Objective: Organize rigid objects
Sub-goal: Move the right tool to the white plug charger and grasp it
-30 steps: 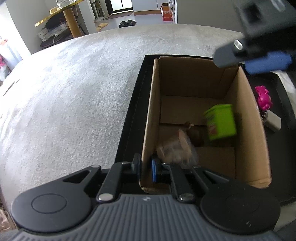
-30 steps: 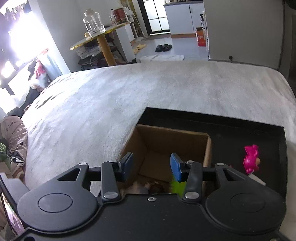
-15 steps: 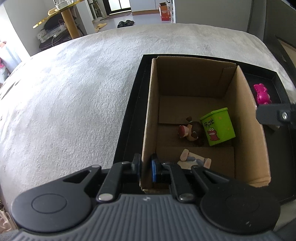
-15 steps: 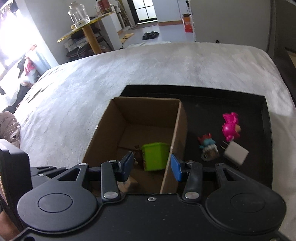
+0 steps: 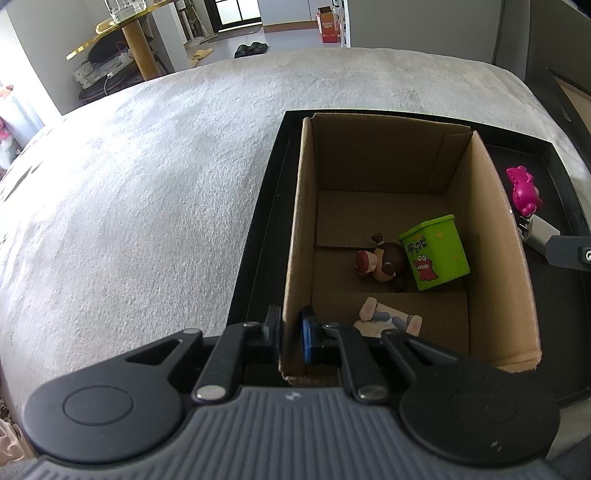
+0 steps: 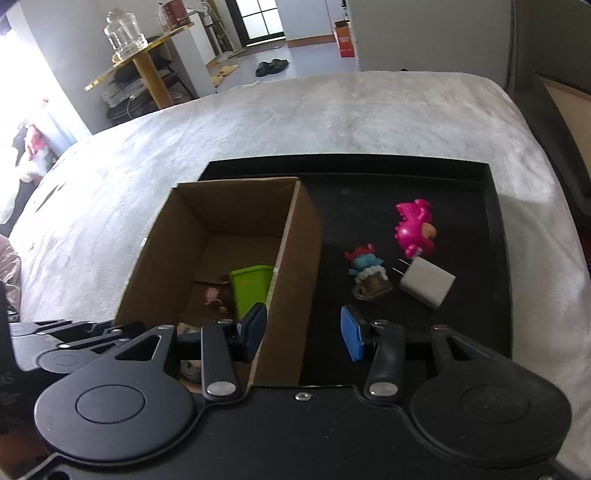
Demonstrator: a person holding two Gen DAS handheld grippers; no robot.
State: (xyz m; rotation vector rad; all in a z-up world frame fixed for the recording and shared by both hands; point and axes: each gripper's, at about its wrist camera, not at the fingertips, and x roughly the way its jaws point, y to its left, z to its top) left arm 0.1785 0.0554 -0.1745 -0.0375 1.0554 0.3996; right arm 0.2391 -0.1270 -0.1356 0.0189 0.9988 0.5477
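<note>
My left gripper (image 5: 291, 334) is shut on the near left wall of the open cardboard box (image 5: 369, 177), which stands in a black tray (image 5: 255, 251). Inside lie a green lidded box (image 5: 436, 253), a brown-haired figurine (image 5: 380, 260) and a pale figurine (image 5: 388, 319). My right gripper (image 6: 303, 332) is open and holds nothing; it hovers over the cardboard box's (image 6: 295, 258) right wall. On the black tray (image 6: 495, 258) to its right lie a pink toy (image 6: 412, 229), a small blue and red figurine (image 6: 367, 273) and a white charger (image 6: 426, 282).
The tray rests on a wide grey fuzzy surface (image 6: 332, 118). Far behind stand a round gold table with a glass jar (image 6: 125, 33), slippers (image 6: 271, 66) and an orange carton (image 6: 345, 38). A dark frame (image 6: 554, 110) runs along the right edge.
The pale figurine, blurred in mid-fall a second ago, now lies on the box floor. My right gripper moved right and lower, from over the box toward the tray. The left gripper kept still.
</note>
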